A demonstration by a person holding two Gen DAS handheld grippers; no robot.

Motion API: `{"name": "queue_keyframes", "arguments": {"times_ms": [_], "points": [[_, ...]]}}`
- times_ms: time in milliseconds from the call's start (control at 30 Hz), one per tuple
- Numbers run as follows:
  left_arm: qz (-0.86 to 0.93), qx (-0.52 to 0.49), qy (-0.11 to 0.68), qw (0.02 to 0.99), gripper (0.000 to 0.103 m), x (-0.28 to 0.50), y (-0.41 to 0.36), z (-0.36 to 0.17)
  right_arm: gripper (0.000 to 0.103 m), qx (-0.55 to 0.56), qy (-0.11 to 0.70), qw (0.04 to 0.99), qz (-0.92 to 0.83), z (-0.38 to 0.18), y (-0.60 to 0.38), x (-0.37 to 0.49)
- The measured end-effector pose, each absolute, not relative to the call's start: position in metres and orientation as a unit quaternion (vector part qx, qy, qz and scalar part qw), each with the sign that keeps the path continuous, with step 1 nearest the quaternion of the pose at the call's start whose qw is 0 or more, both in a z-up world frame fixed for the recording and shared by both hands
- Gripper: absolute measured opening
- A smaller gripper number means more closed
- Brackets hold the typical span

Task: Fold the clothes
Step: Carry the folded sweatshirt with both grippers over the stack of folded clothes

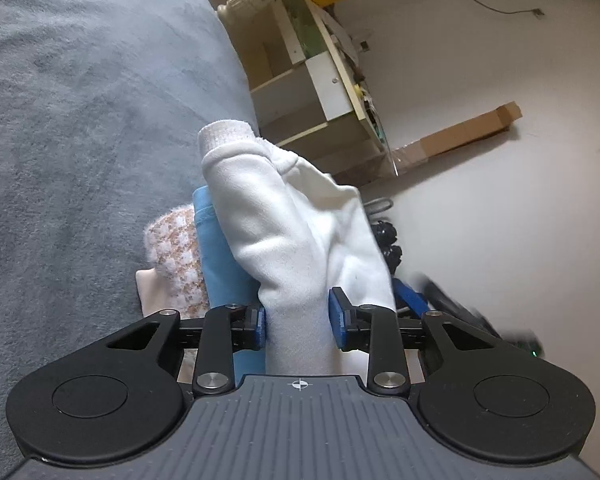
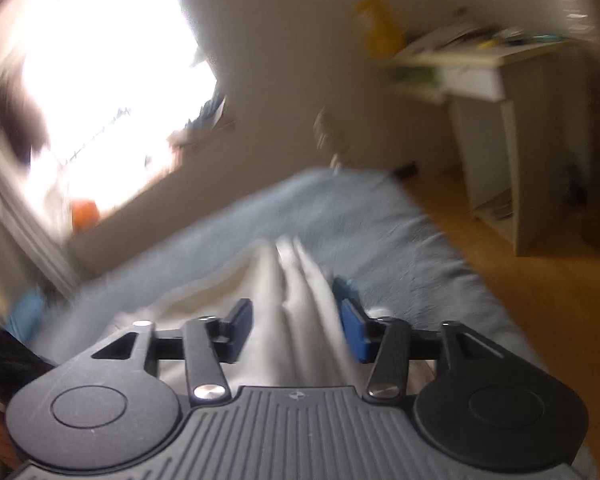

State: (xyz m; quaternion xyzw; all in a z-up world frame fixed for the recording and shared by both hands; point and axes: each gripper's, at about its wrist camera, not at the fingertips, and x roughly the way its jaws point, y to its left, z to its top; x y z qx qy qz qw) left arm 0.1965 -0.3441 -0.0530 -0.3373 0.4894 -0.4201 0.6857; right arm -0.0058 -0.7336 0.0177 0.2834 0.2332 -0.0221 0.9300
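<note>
White garment [image 1: 292,224] runs lengthwise straight fwd from L hand-held gripper [image 1: 297,318], sleeve cuff at far end, over the grey bed [image 1: 80,140]; jaws part open, cloth between, L pad touching, R pad just clear. R hand-held gripper [image 2: 296,330]: view blurred, jaws wider, same cloth between, no grip evident. Both equally near.

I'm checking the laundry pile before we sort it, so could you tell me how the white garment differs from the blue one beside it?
The white garment runs between the left gripper's blue pads, while the blue garment lies outside them on the grey blanket. The white one is bunched, with a ribbed cuff showing; the blue one looks smooth and flat, with no cuff in view. Both are plain, unpatterned fabric.
</note>
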Motion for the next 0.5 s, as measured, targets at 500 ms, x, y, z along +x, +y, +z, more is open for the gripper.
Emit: {"name": "queue_keyframes", "arguments": {"times_ms": [500], "points": [[-0.396,-0.341,0.5,0.69,0.032,0.197,-0.356,-0.062,0.069,0.634,0.136,0.759,-0.065,-0.097,-0.717,-0.168]]}}
